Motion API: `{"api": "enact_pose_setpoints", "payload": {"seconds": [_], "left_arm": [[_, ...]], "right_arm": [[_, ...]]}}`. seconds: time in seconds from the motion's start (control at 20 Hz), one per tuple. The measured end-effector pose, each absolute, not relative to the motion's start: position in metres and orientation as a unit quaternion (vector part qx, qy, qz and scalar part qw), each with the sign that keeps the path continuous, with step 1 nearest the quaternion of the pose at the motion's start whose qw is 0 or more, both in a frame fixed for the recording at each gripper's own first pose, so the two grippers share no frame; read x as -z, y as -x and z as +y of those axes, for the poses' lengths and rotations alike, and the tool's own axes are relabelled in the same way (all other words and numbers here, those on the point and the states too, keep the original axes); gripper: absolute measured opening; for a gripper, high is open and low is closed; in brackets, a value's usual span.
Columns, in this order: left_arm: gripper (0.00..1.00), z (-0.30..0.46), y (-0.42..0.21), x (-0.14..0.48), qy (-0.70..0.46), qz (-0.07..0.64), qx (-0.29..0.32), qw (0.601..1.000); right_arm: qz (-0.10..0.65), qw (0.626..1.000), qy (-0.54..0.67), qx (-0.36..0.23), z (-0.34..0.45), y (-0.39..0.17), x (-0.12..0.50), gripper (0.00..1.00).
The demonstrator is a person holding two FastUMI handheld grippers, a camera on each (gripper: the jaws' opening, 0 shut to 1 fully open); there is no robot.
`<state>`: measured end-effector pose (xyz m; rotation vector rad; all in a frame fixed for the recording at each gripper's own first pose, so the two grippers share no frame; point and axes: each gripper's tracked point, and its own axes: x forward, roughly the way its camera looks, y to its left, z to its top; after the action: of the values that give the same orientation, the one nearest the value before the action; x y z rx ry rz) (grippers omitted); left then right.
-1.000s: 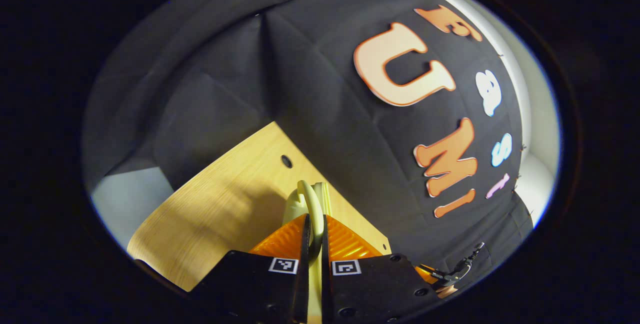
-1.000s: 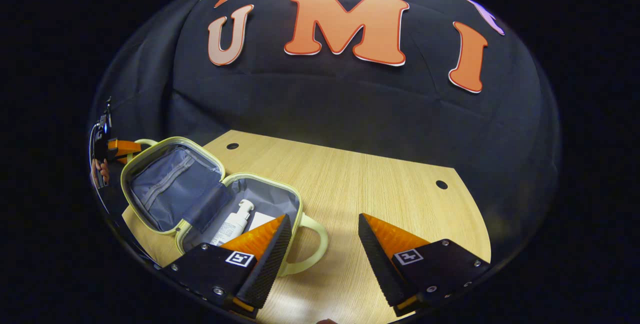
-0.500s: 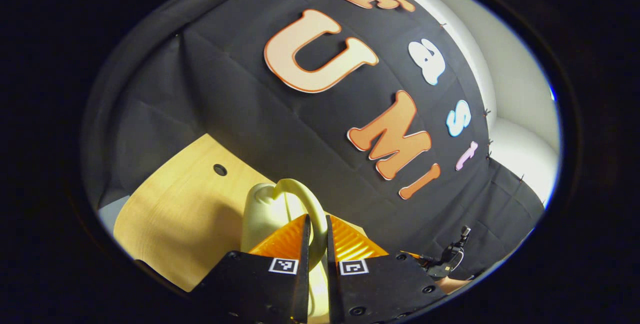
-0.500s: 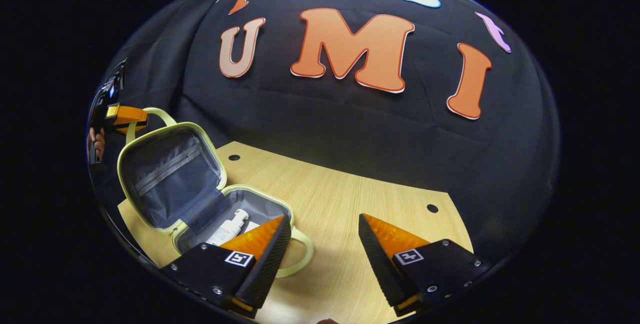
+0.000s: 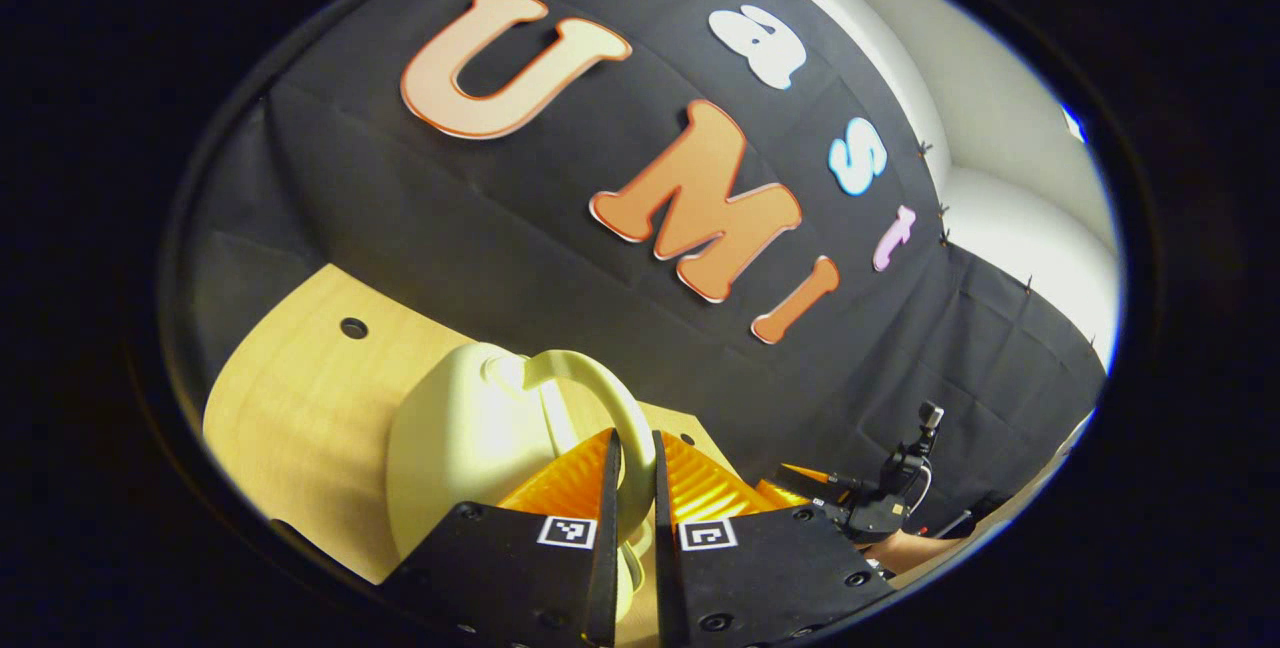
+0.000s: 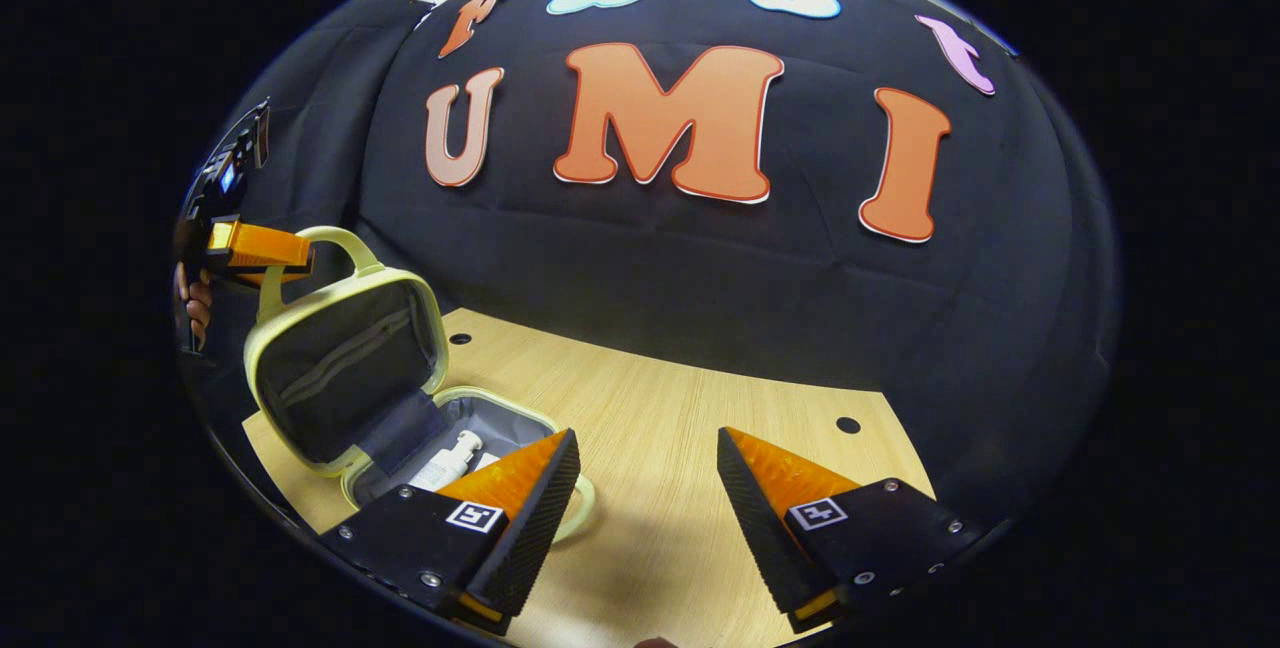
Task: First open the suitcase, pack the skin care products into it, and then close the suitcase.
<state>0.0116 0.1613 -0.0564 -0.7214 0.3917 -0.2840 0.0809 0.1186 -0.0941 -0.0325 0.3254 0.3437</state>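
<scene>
Left gripper [image 5: 632, 453] is pinching the lid handle [image 5: 600, 393], lid [image 6: 345, 358] tilted up at the table's [image 6: 700, 448] left. Right gripper [image 6: 648, 468] is spread wide, holding nothing. Bottle [image 6: 440, 463] lies inside the suitcase [image 6: 480, 418].

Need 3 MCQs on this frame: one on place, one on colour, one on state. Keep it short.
1. Where is the left gripper clamped?
A. on the lid's handle
B. on the bottle
C. on the table edge

2. What colour is the suitcase shell?
A. red
B. pale yellow
C. blue

3. How does the suitcase lid stand?
A. flat shut
B. lying flat open on the table
C. raised, partly open

Answers:
1 A: the left gripper view shows both fingers pinching the handle loop.
2 B: the rim and handle are pale yellow in the right gripper view.
3 C: the lid stands up over the base, where the bottle lies.
</scene>
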Motion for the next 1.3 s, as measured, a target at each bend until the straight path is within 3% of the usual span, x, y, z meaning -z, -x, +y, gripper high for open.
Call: {"api": "enact_pose_setpoints", "payload": {"seconds": [0.65,1.1,1.3], "left_arm": [[0.16,0.005,-0.032,0.110,0.344,0.282,0.195,0.874],[0.16,-0.058,-0.040,0.177,0.302,0.348,0.157,0.873],[0.16,-0.088,-0.036,0.225,0.297,0.405,0.136,0.854]], "right_arm": [[0.170,0.970,0.000,-0.174,0.059,-0.073,0.117,0.89],[0.173,0.964,0.002,-0.201,0.042,-0.075,0.128,0.89],[0.179,0.962,-0.002,-0.205,0.034,-0.078,0.134,0.89]]}}
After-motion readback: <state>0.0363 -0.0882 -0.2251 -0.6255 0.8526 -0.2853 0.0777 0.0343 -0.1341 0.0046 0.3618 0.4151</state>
